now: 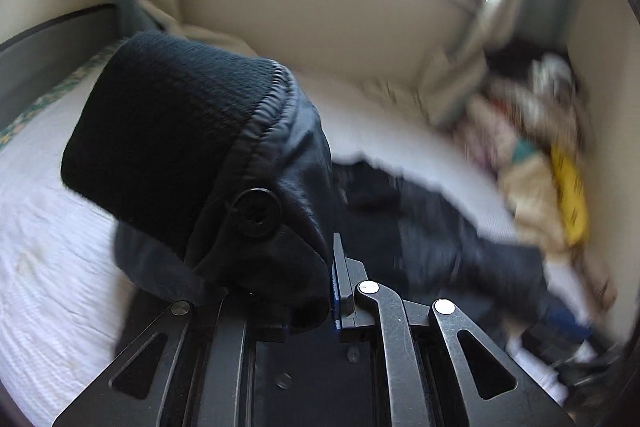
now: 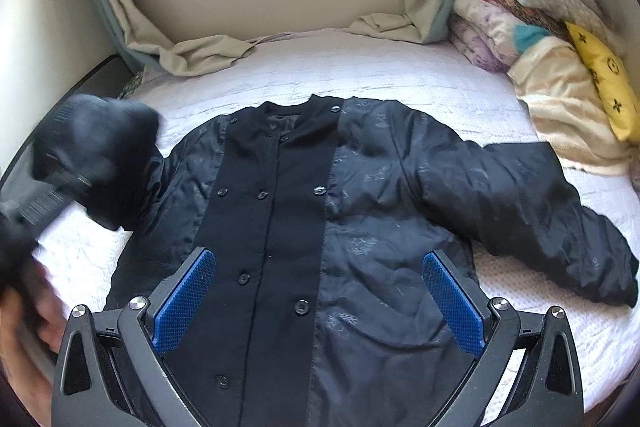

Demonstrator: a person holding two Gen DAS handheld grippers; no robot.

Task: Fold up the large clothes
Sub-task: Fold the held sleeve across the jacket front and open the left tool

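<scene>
We find a black buttoned jacket with a shiny patterned lining fabric [image 2: 320, 207] lying spread front-up on a bed covered with a white textured bedspread [image 2: 360, 67], its collar toward the far wall and its hem nearest the right wrist camera. One sleeve [image 2: 520, 203] lies stretched out flat toward the right of that view. The opposite sleeve, ending in a black ribbed knit cuff [image 1: 168, 123], is lifted off the bedspread at the left of the right wrist view, where it appears blurred. In the left wrist view we see the left claw [image 1: 320, 311] closed tight on this sleeve just below the cuff, with the fabric bunched between its jaws and a round black button [image 1: 256, 213] showing above the grip. The right claw [image 2: 316, 303] stands wide open above the lower front of the jacket, its blue textured pads [image 2: 186, 303] well apart and holding nothing; we cannot tell whether they touch the cloth. A hand [image 2: 36, 319] is partly visible at the lower left edge of the right wrist view. At the far right corner of the bed we note a pile of folded blankets and clothes [image 2: 532, 3] with a yellow patterned cushion [image 2: 604, 83] leaning beside it. Pale beige curtains [image 2: 192, 51] hang down onto the head of the bed below the window.
</scene>
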